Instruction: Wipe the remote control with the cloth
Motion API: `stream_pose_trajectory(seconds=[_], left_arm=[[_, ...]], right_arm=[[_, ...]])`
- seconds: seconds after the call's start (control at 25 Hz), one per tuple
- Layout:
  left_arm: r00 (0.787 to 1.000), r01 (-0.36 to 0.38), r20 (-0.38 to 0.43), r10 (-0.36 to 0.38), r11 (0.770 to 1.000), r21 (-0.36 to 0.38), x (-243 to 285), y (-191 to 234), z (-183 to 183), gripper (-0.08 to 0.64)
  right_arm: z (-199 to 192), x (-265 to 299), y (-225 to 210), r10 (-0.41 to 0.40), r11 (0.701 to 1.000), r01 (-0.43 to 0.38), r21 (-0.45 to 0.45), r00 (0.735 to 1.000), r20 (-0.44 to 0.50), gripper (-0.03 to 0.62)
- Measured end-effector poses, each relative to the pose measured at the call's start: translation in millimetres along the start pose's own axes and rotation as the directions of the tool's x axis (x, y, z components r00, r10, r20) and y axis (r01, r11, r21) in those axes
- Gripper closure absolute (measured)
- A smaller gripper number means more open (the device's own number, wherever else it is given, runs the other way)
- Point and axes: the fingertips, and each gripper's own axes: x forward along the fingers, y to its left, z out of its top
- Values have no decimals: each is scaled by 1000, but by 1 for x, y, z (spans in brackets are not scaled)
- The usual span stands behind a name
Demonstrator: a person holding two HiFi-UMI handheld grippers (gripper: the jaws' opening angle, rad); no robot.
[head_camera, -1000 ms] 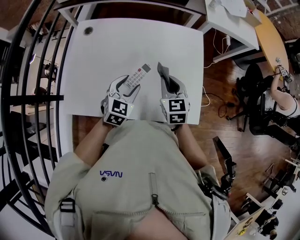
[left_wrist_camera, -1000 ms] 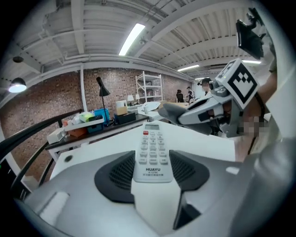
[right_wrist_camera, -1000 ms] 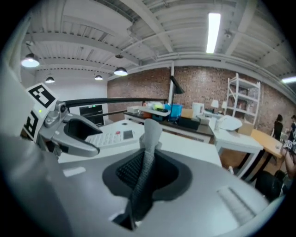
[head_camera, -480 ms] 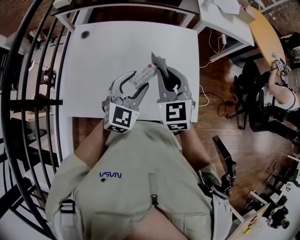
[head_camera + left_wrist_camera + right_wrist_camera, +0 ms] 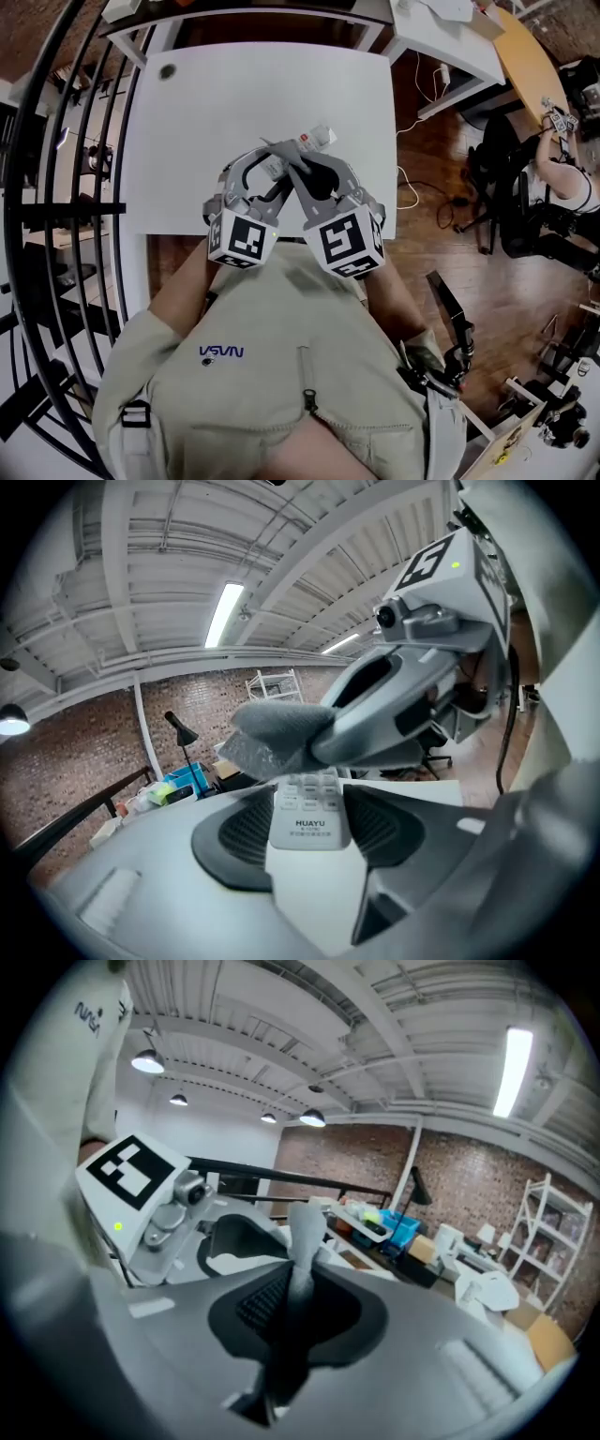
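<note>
**A:** Where is the remote control [image 5: 306,803]?

**B:** It's between the jaws of the left gripper [image 5: 309,832]. The two ribbed pads press on its long sides near the butt end, so it's pinched there with the button face up. The rest runs straight out past the fingertips.

**A:** Any writing on it?

**B:** "HUAYU" in dark capitals on the bare strip below the buttons, right between the pads. A line of smaller print sits under it, too fine to read, and so are the button legends.

**A:** And the cloth [image 5: 302,1227]?

**B:** It's grey and nipped in the right gripper [image 5: 294,1309]. Those jaws are drawn almost together, with only fabric between them. A narrow fold stands up beyond the tips, and a darker tail hangs back behind the pads.

**A:** Do cloth and remote meet?

**B:** In the left gripper view the bunched end of the cloth lies across the buttons just ahead of the left jaws. The right gripper reaches in from the upper right. They look to be touching. In the head view the two grippers cross at the tips over the near part of the white table [image 5: 234,94]. The remote's far end pokes out to the right beyond them.

**A:** Any other lettering?

**B:** "NASA" in blue on the person's pale jacket [image 5: 281,375], upside down to the head camera. It shows again at the top left of the right gripper view.
</note>
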Motion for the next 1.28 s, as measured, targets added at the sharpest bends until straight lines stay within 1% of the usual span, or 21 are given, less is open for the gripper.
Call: stream_pose_trajectory(seconds=[0.08, 0.16, 0.2, 0.24, 0.32, 0.4, 0.52, 0.6, 0.68, 0.72, 0.76, 0.8, 0.84, 0.88, 0.92, 1.0, 1.04, 1.08, 1.12, 1.16, 1.28], left_arm=[[1000, 3, 4, -4, 1000, 23, -1, -2, 3, 318], [1000, 4, 11, -5, 999, 50, -3, -4, 5, 318], [1000, 5, 15, -6, 998, 65, -5, -5, 5, 318], [1000, 5, 19, -7, 997, 80, -5, -7, 5, 318], [1000, 6, 21, -8, 995, 102, -6, -8, 5, 318], [1000, 5, 19, -8, 994, 110, -5, -8, 6, 318], [1000, 6, 14, -7, 994, 105, -5, -8, 5, 318], [1000, 6, 12, -7, 995, 95, -5, -7, 3, 318], [1000, 4, 15, -5, 997, 80, -6, -6, 2, 318], [1000, 5, 18, -7, 998, 66, -7, -5, 3, 318], [1000, 9, 22, -10, 999, 47, -7, -4, 3, 318], [999, 15, 29, -15, 1000, 23, -8, -3, 4, 318], [999, 23, 39, -23, 1000, -7, -9, -1, 7, 318], [998, 34, 53, -32, 998, -45, -10, 3, 11, 318], [997, 48, 66, -42, 994, -93, -12, 7, 14, 318], [994, 80, 93, -63, 977, -200, -17, 16, 15, 318], [992, 95, 104, -72, 967, -237, -19, 19, 16, 318], [991, 107, 111, -80, 960, -259, -21, 21, 17, 318], [990, 113, 112, -86, 957, -266, -22, 23, 18, 318], [990, 116, 111, -89, 957, -266, -22, 23, 18, 318], [990, 116, 107, -90, 957, -266, -23, 25, 17, 318]], right_arm=[[7, -11, -32, -135, 991, 135, 4, 990, 27, 557], [5, -17, -63, -269, 963, 269, -14, 963, 13, 557], [1, -17, -74, -310, 950, 310, -33, 951, -7, 555], [-2, -15, -79, -332, 942, 330, -56, 943, -28, 555], [-6, -10, -77, -325, 943, 318, -100, 944, -55, 555], [-4, -4, -61, -274, 956, 265, -128, 960, -59, 555], [1, 4, -29, -181, 975, 172, -143, 982, -51, 555], [4, 8, -8, -98, 988, 92, -125, 994, -42, 555], [5, 11, 14, 3, 995, -7, -103, 999, -35, 557], [6, 12, 22, 39, 994, -42, -103, 999, -34, 557], [6, 12, 27, 58, 993, -61, -104, 998, -30, 557], [7, 10, 28, 59, 993, -60, -100, 998, -19, 557], [10, 7, 22, 37, 996, -37, -87, 999, 2, 557], [14, 2, 12, -7, 998, 10, -69, 999, 32, 557], [18, -4, -3, -71, 996, 75, -49, 995, 66, 557], [25, -16, -36, -211, 977, 213, -9, 970, 119, 557], [24, -20, -49, -260, 965, 261, 6, 958, 124, 557], [21, -22, -57, -285, 958, 286, 9, 951, 120, 557], [19, -21, -60, -288, 957, 290, 1, 951, 112, 557], [17, -19, -58, -275, 960, 278, -18, 956, 104, 557], [17, -13, -31, -175, 979, 182, -95, 982, 74, 557]])
